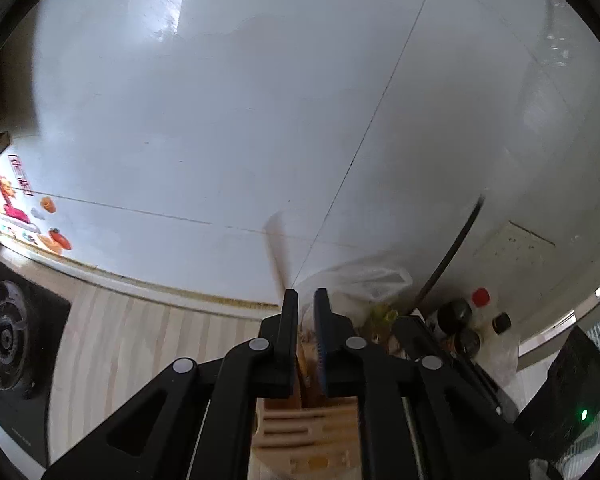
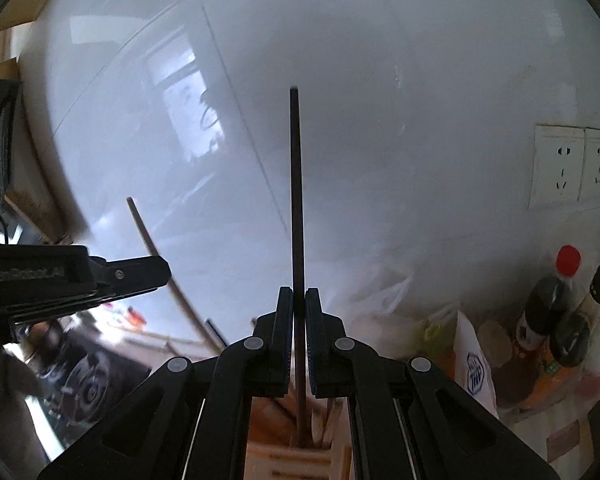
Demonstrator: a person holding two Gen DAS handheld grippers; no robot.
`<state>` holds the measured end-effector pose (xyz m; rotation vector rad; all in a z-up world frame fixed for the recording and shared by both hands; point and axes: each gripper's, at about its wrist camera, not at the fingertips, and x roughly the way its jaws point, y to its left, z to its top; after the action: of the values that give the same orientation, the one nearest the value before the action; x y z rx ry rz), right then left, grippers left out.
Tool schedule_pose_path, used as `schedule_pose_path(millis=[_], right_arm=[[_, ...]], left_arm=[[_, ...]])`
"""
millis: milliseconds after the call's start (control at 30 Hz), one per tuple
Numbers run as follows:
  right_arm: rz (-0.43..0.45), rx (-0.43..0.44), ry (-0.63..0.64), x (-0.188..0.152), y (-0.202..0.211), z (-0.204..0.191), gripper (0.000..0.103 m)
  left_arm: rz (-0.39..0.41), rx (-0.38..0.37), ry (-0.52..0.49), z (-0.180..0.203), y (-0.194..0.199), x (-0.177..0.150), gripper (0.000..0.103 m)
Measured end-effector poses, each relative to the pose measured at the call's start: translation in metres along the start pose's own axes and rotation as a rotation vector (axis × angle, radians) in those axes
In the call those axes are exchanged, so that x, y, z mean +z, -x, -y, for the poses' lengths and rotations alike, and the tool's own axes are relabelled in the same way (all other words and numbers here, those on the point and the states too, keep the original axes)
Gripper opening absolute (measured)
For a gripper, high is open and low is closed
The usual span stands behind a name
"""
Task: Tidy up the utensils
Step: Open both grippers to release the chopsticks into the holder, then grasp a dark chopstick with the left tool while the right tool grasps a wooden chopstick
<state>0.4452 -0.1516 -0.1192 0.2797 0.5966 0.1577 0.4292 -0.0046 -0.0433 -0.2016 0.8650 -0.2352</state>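
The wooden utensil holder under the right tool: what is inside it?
Inside the wooden utensil holder, pale wooden sticks lean, and the dark chopstick held by the right tool reaches down into it. Its bottom is covered by the tool.

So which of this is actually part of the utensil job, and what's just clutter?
Job: dark chopstick clamped in right gripper; wooden chopstick at left gripper; wooden holder below.
Clutter: sauce bottles; plastic bag; wall sockets; stove burner.
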Motion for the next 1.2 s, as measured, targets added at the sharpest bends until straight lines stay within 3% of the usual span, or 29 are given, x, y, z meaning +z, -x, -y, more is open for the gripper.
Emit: schedule_pose_path(millis=[33, 67, 100, 167, 233, 300, 433, 567, 667, 833, 967, 1100, 1200], right_arm=[[-0.006, 0.007, 0.001, 0.0, 0.004, 0.0, 0.008], [-0.01, 0.012, -0.003, 0.0, 0.012, 0.001, 0.019], [-0.011, 0.016, -0.008, 0.0, 0.021, 0.005, 0.036], [-0.008, 0.022, -0.026, -0.001, 0.039, 0.012, 0.052], [-0.005, 0.006, -0.045, -0.003, 0.061, 0.021, 0.052], [-0.01, -0.017, -0.06, -0.006, 0.08, 0.032, 0.057], [-0.052, -0.08, -0.104, -0.022, 0.116, 0.067, 0.074], [-0.078, -0.145, -0.149, -0.055, 0.143, 0.103, 0.092], [-0.142, -0.237, -0.165, -0.078, 0.152, 0.132, 0.092], [-0.363, -0.361, -0.236, -0.136, 0.149, 0.201, 0.091], [-0.619, -0.404, -0.249, -0.198, 0.12, 0.249, 0.063], [-0.734, -0.446, -0.218, -0.244, 0.098, 0.274, 0.042], [-0.777, -0.462, -0.211, -0.266, 0.092, 0.286, 0.026]], left_arm=[[0.013, 0.018, -0.001, -0.001, 0.011, -0.003, 0.018], [0.021, 0.031, -0.004, -0.003, 0.018, -0.005, 0.038], [0.032, 0.043, -0.003, -0.007, 0.025, -0.008, 0.064], [0.058, 0.075, 0.003, -0.011, 0.043, -0.017, 0.085], [0.076, 0.096, 0.001, -0.018, 0.054, -0.028, 0.086], [0.085, 0.138, -0.006, -0.016, 0.06, -0.041, 0.103], [0.074, 0.207, -0.039, -0.007, 0.058, -0.075, 0.103], [0.003, 0.213, -0.083, 0.012, 0.038, -0.109, 0.103], [-0.073, 0.195, -0.118, 0.032, 0.013, -0.14, 0.103], [-0.24, 0.166, -0.184, 0.075, -0.05, -0.197, 0.103], [-0.353, 0.237, -0.241, 0.102, -0.098, -0.237, 0.103], [-0.421, 0.315, -0.298, 0.12, -0.133, -0.266, 0.103], [-0.454, 0.333, -0.34, 0.136, -0.148, -0.279, 0.103]])
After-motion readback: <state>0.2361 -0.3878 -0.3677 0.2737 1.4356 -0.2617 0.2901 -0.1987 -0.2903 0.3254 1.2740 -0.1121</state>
